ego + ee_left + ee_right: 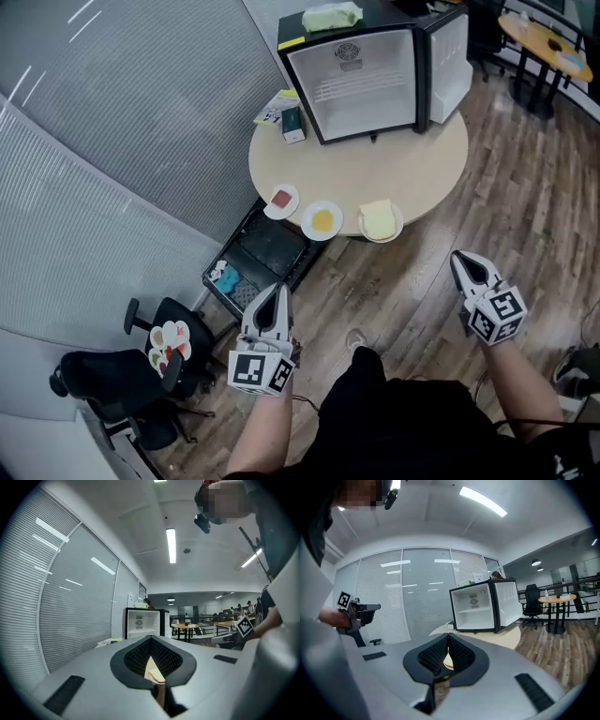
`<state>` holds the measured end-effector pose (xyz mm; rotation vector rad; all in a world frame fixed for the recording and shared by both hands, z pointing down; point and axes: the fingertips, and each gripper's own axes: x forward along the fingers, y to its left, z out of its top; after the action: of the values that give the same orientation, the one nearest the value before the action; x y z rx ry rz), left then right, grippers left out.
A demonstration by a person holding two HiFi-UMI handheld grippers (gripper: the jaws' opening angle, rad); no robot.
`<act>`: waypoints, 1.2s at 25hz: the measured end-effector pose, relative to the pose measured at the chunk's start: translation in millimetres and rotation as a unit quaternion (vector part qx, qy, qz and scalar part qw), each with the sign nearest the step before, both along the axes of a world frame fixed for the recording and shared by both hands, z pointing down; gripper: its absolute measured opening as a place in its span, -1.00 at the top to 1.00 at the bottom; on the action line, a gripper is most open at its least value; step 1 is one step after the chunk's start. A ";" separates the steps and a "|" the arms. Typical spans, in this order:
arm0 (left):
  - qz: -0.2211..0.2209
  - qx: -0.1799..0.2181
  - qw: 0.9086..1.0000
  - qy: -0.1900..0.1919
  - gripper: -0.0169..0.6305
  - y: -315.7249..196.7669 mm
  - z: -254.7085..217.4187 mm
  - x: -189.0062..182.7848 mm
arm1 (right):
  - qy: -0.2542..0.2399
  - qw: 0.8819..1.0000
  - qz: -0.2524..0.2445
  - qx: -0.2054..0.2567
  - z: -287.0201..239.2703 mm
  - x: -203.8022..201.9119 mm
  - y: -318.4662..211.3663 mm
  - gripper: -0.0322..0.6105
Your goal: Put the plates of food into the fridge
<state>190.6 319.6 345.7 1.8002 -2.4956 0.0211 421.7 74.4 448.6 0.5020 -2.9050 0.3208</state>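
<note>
Open fridge [366, 80], back-wall sticker [348, 52] illegible — three plates [307, 222], round table [422, 159]

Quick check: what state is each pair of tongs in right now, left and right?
Left tongs: closed, holding nothing.
Right tongs: closed, holding nothing.

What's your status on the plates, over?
Left gripper and right gripper shut, empty. Three white round plates of food untouched on round beige table. Black mini fridge open, nothing in the way.
</note>
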 end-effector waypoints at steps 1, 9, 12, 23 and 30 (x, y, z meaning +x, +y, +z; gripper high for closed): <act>0.008 -0.002 1.000 -0.001 0.94 -5.8 0.0 -15.5 | 0.005 1.000 0.010 -0.006 5.5 -11.5 -3.4 0.89; 0.097 -0.004 0.995 -0.001 0.94 -58.5 1.3 -131.2 | 0.039 0.992 0.097 -0.073 45.6 -99.6 -29.0 0.89; 0.148 0.008 0.989 -0.012 0.94 -84.5 -4.0 -146.2 | 0.047 0.987 0.125 -0.095 55.0 -122.6 -36.2 0.89; 0.186 0.009 0.982 0.003 0.94 -118.5 17.8 -204.4 | 0.006 0.980 0.143 -0.135 86.1 -162.2 -25.3 0.88; 0.187 0.009 0.982 0.016 0.94 -120.8 33.9 -217.4 | 0.006 0.964 0.170 -0.203 130.2 -161.4 -35.3 0.41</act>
<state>-26.8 198.8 379.5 2.2284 -2.1053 -0.0118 260.3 39.1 578.8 0.9175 -2.6200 0.9299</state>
